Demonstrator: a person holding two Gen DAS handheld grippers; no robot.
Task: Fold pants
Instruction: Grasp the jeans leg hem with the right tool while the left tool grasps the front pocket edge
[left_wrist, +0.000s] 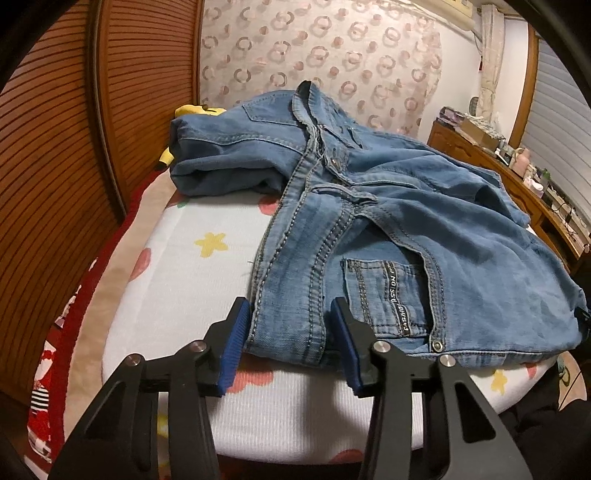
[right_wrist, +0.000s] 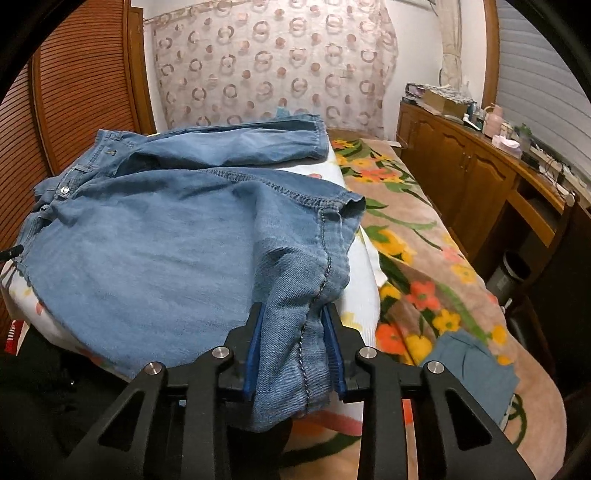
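Blue denim pants (left_wrist: 406, 221) lie spread across a white padded cover (left_wrist: 184, 277) printed with stars and fruit. My left gripper (left_wrist: 290, 302) straddles the stitched waistband at the near edge, beside a back pocket. Its blue pads (left_wrist: 236, 332) stand at either side of the flat, unbunched denim, so it is open. In the right wrist view the pants (right_wrist: 166, 240) fill the left and middle. My right gripper (right_wrist: 293, 308) is shut on a bunched fold of denim along a seam at the near right corner.
A slatted wooden wardrobe (left_wrist: 55, 147) stands at the left. A floral blanket (right_wrist: 424, 258) covers the bed to the right, with a small blue cloth (right_wrist: 469, 365) on it. A cluttered wooden dresser (right_wrist: 461, 173) lines the right wall. Something yellow (left_wrist: 192, 109) shows behind the pants.
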